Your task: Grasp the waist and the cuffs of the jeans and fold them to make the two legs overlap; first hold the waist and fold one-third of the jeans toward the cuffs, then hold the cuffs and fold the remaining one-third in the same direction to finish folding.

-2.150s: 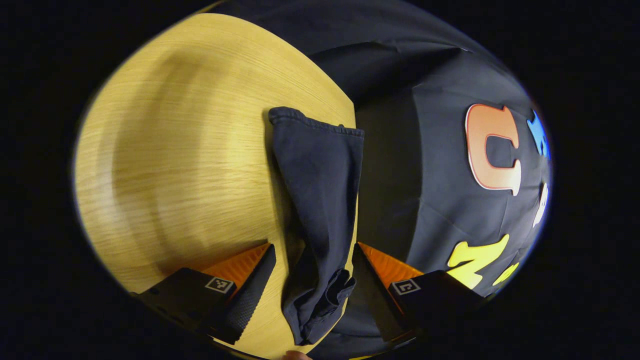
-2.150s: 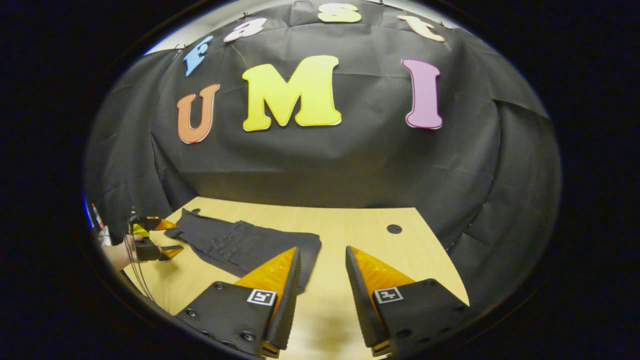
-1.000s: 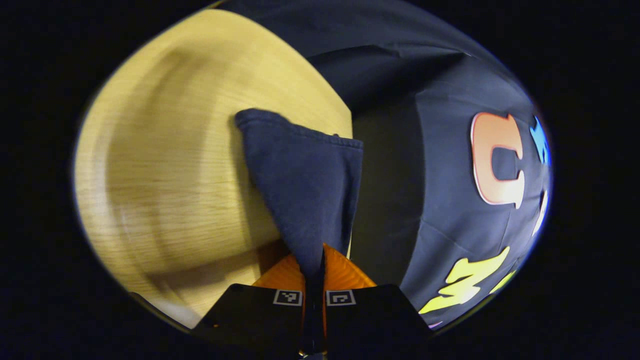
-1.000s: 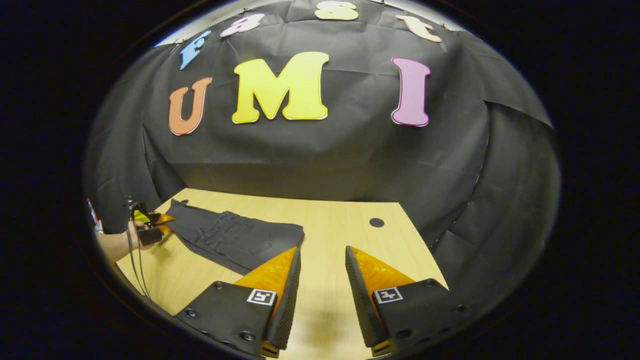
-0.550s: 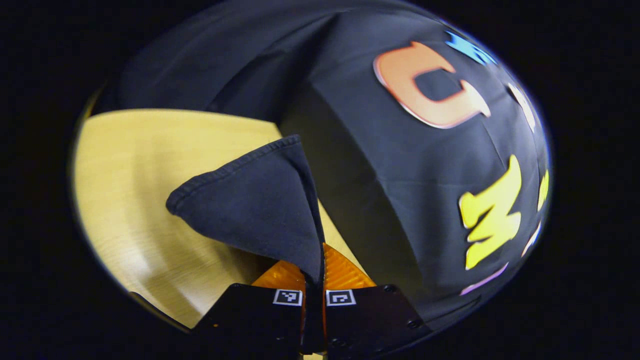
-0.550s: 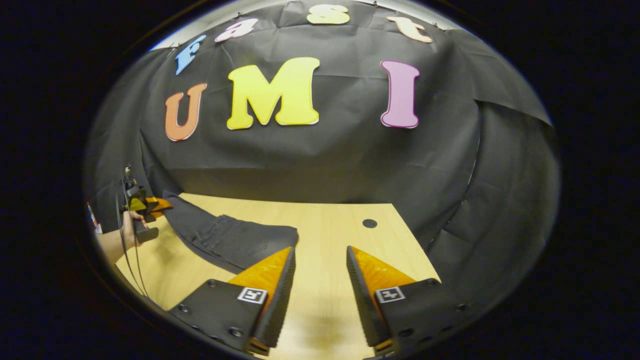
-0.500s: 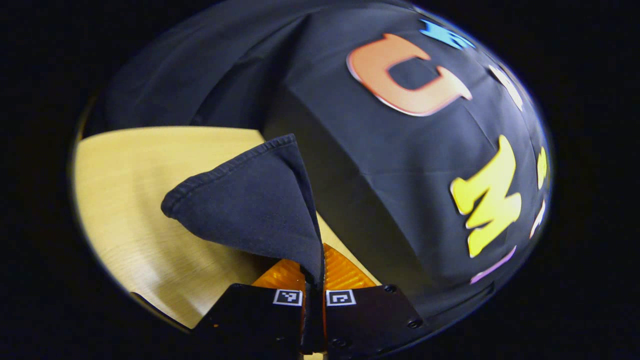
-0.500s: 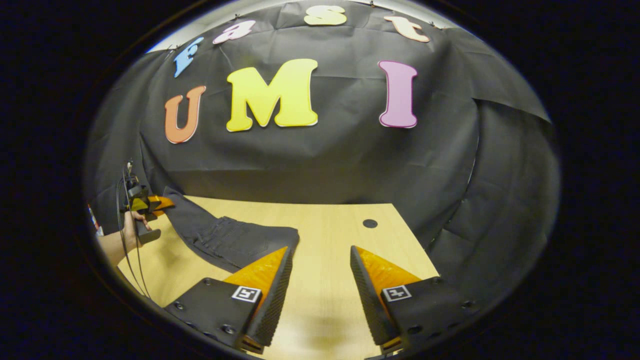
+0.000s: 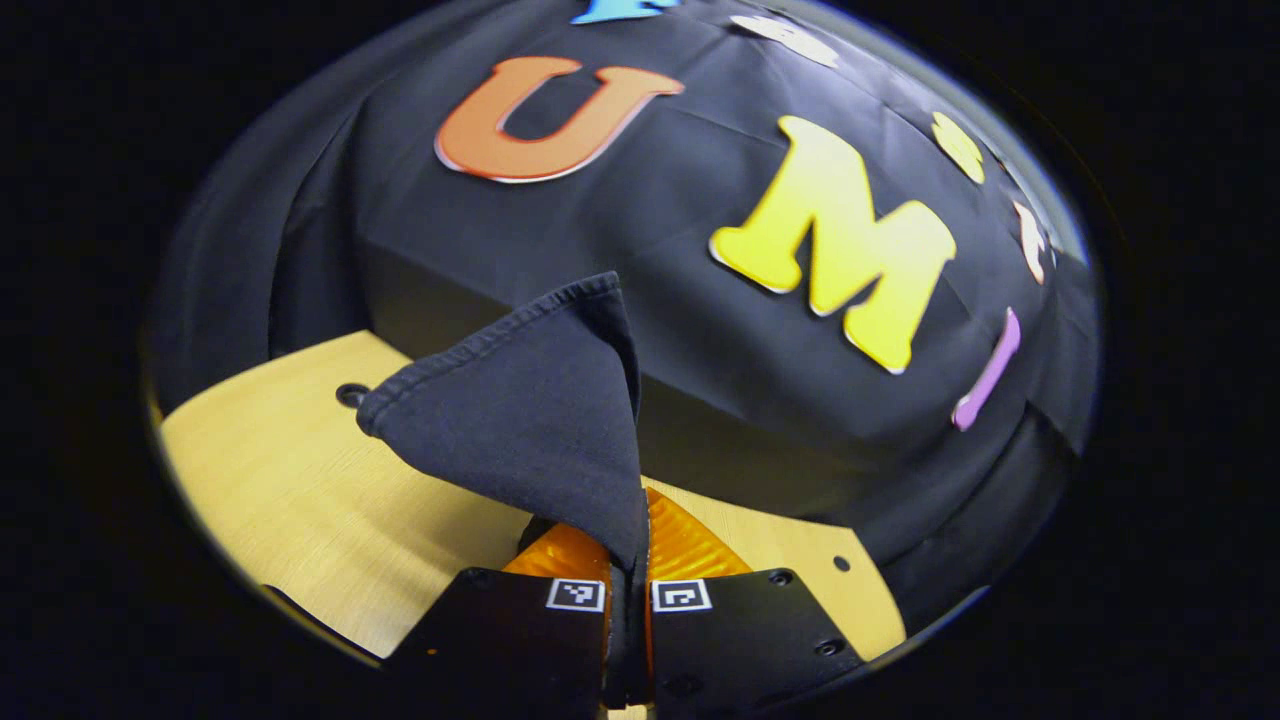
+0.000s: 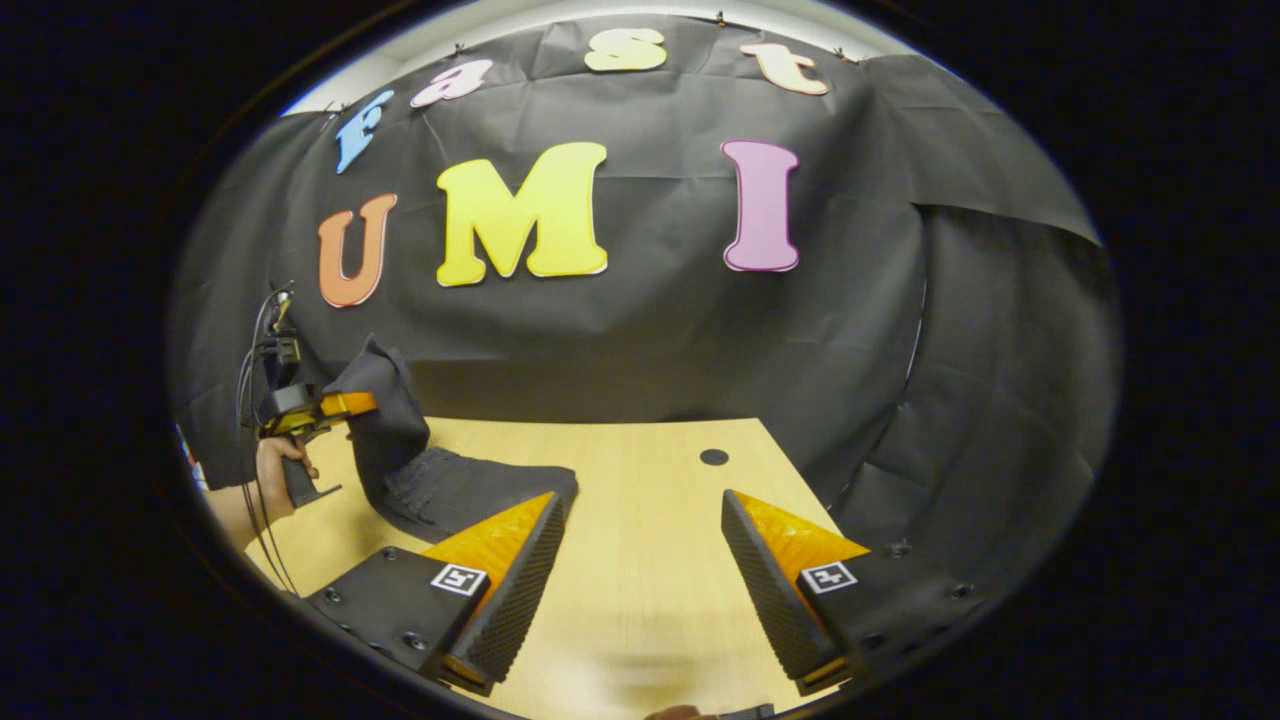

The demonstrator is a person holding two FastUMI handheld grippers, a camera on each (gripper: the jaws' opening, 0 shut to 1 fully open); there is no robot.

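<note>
Fingers first: left gripper (image 9: 627, 560) is pinched tight on the cuff end (image 9: 520, 420) of the jeans (image 10: 440, 490), both fingers pressing the cloth w/ no gap between them. Right gripper (image 10: 640, 580) has its fingers spread wide, nothing between them, hovering over bare wood.

Big to small:
- Table (image 10: 640, 520), light wood, backed by the black cloth wall. Right half has nothing on it in the right gripper view.
- Jeans: dark denim, a folded stack lying on the table's left part, just beyond the right gripper's left finger. From that stack one end rises off the wood to the left gripper (image 10: 345, 405), which a hand (image 10: 275, 460) holds up near the table's left edge.
- Cuff end, seen in the left gripper view: hangs as a fan above the fingers, stitched hem on top, lifted clear of the table.
- Small round hole (image 10: 714, 457) in the tabletop, far side, well apart from the jeans. Another hole (image 9: 352, 394) sits near the hem in the left gripper view.

Step, as I judge it: final fold, i.e. cuff third going over the stack; waist fold looks done already.

Next move calls for: carry the cuff across and lay it flat on the stack, edges lined up, then let go. Right gripper could pin the stack so it doesn't drag. Risk: one-point pinch lets the hem sag or twist.
</note>
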